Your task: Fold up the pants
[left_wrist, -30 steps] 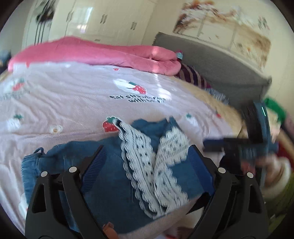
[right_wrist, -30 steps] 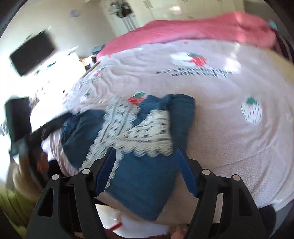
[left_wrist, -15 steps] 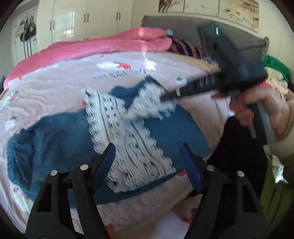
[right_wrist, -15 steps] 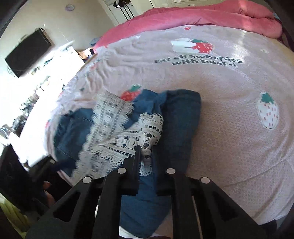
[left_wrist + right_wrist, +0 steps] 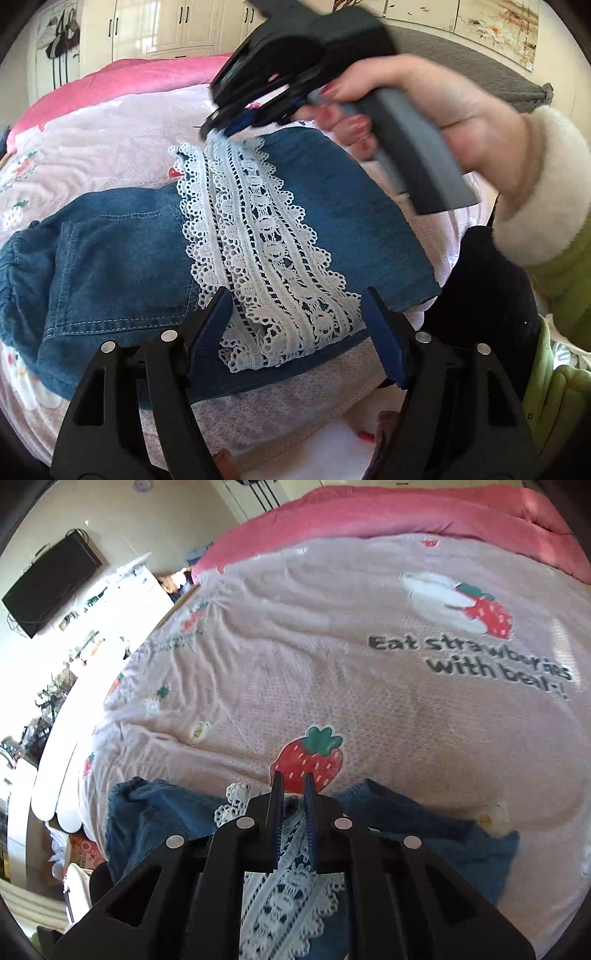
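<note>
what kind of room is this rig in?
A home bedroom, most likely: the denim pants lie on a bed with a strawberry-print bedsheet, a pink quilt at its far end and white wardrobes behind.

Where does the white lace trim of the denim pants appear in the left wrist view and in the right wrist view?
Left wrist: white lace trim runs down the middle, from the right gripper to the left gripper.
Right wrist: lace at bottom centre, pinched between the closed fingers.
Shared landmark: pink quilt.
</note>
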Available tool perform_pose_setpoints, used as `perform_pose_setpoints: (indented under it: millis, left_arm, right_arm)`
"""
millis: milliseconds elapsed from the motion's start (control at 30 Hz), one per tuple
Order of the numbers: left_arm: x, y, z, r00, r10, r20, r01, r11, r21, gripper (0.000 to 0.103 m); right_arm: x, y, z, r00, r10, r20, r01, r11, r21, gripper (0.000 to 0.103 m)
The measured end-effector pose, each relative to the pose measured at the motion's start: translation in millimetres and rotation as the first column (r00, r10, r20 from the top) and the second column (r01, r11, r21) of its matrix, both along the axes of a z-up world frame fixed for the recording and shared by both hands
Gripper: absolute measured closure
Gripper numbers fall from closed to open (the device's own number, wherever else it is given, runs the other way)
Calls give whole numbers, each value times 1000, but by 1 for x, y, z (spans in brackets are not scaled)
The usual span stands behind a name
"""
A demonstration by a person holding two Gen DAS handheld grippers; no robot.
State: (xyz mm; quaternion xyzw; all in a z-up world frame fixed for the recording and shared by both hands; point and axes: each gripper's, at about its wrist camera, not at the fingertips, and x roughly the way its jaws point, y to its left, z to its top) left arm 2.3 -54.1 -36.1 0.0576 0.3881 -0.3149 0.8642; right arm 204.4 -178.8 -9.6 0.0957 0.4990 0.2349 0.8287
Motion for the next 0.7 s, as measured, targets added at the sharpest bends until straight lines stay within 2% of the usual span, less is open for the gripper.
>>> perform_pose_setpoints:
  millis: [67,100,133,233,333,467,600,633,700]
  left_arm:
    - [2,4,1,1000,6,-9,-6,1000,-19,38]
    - [4,8,2,1000,16,-11,-16,999,-31,37]
    - [5,14,3,1000,26,-10,-26,999,-46,36]
    - [10,30,10,997,67,-25,-69,992,-102,30]
    - [15,40,9,994,97,-58,-104,987,-124,30]
    - [15,38,5,990,114,-77,-121,988,-98,31]
    - [13,34,1,990,117,-82,-124,989,-83,44]
    - [13,34,-1,990,117,-85,-123,989,-81,46]
    - [13,33,-4,989,111,-98,-118,990,-75,60]
  right_arm:
    - [-2,-1,2,1000,16,9,-16,1000,13,89]
    - [-5,-3,7,1000,20,20,-21,999,33,84]
    - [-8,-8,14,999,22,39,-24,998,58,72]
    - [-18,-21,34,996,11,90,-16,999,50,51]
    - [-26,-18,42,992,61,107,-60,998,-14,51]
    - [-25,1,34,991,115,68,-106,987,-122,51]
    - [-13,11,14,995,102,15,-98,977,-192,51]
    - [-10,12,9,995,103,-2,-102,976,-195,57]
    - [-9,14,2,991,134,-26,-137,979,-149,89]
